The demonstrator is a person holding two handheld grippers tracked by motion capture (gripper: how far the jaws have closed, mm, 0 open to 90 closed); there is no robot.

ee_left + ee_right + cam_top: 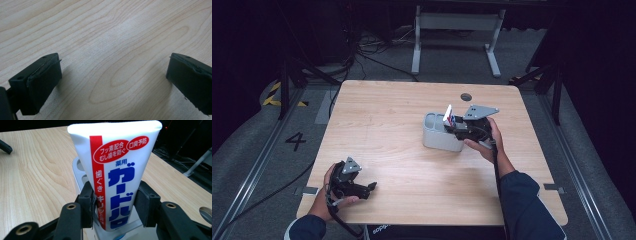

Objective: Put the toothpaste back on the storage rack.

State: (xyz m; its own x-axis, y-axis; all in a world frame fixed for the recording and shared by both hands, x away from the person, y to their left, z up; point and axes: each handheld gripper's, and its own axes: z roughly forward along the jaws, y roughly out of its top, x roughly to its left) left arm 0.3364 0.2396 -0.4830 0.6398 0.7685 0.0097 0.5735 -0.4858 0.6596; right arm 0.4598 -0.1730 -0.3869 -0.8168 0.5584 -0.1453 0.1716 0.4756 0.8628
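Note:
A white toothpaste tube (117, 170) with red and blue Japanese print stands upright, flat end up, squeezed between my right gripper's (115, 201) black pads. In the high view the tube (448, 115) rises over the right end of a grey holder (437, 135) with round openings in its top, and my right gripper (454, 123) grips it from the right. The tube's lower end is hidden by the holder. My left gripper (371, 187) rests low at the table's front left, open, its jaws wide apart over bare wood (112, 62).
The wooden table (387, 120) has a round cable hole (466, 96) at its back edge. Beyond the table stand a white desk frame (457, 30) and loose cables on the floor. Dark tripod legs flank both sides.

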